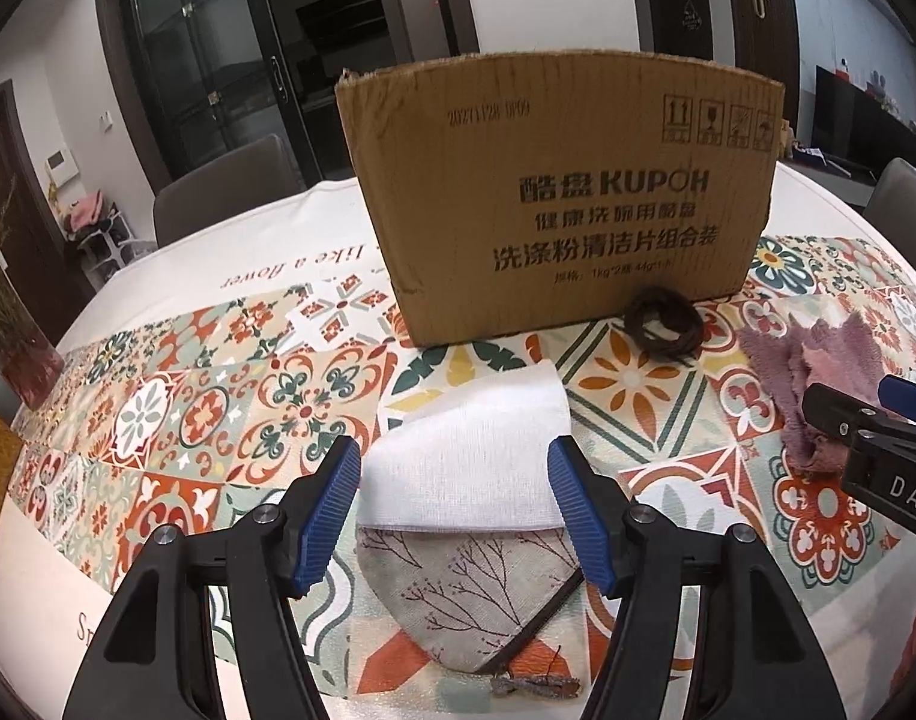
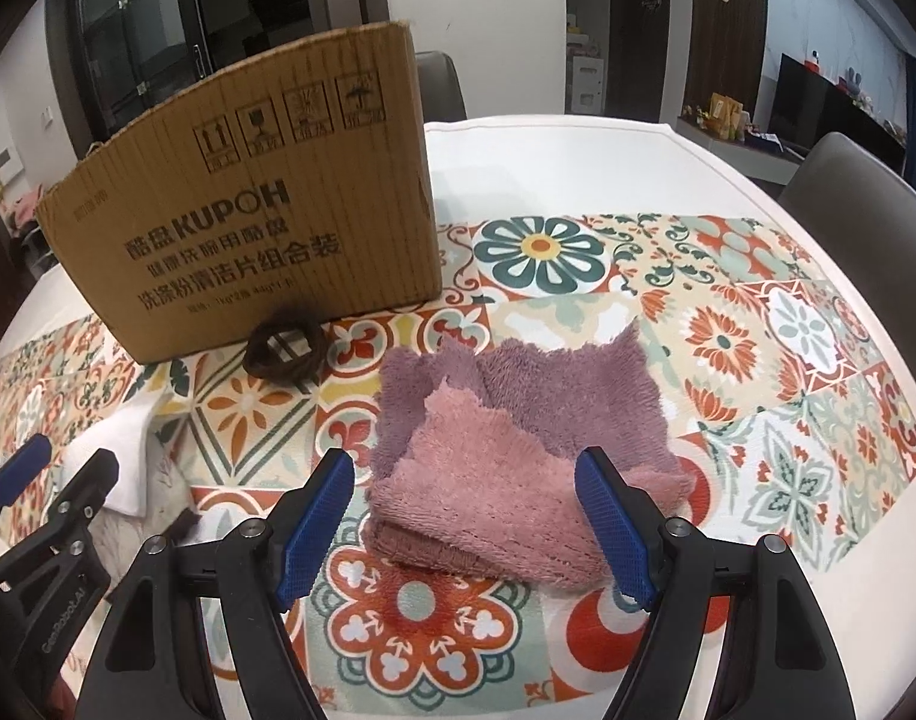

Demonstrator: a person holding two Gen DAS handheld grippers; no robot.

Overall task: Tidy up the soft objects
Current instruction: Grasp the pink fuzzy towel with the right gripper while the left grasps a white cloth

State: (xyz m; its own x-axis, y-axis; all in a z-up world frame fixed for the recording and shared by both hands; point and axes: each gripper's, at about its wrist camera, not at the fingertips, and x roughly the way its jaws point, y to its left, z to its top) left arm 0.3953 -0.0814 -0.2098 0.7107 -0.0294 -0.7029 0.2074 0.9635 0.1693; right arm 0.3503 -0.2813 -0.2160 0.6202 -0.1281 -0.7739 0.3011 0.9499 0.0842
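The left tongs (image 1: 455,507) are standing wide open, with nothing between their ribbed blue pads (image 1: 329,510), and they are hovering over a white woven cloth (image 1: 470,450) that is lying folded on a grey fabric pouch (image 1: 464,594) printed with thin branches. The right tongs (image 2: 464,525) are also gaping wide, over a fluffy pink and purple towel (image 2: 518,450) (folded in a rough, ragged-edged heap) on the bench (image 2: 578,144). A smooth cloth with colourful tile patterns (image 2: 728,330) is covering the bench. A corrugated cardboard box (image 1: 554,192) is standing upright behind, and a dark brown coil of cord (image 1: 662,324) is resting just before it.
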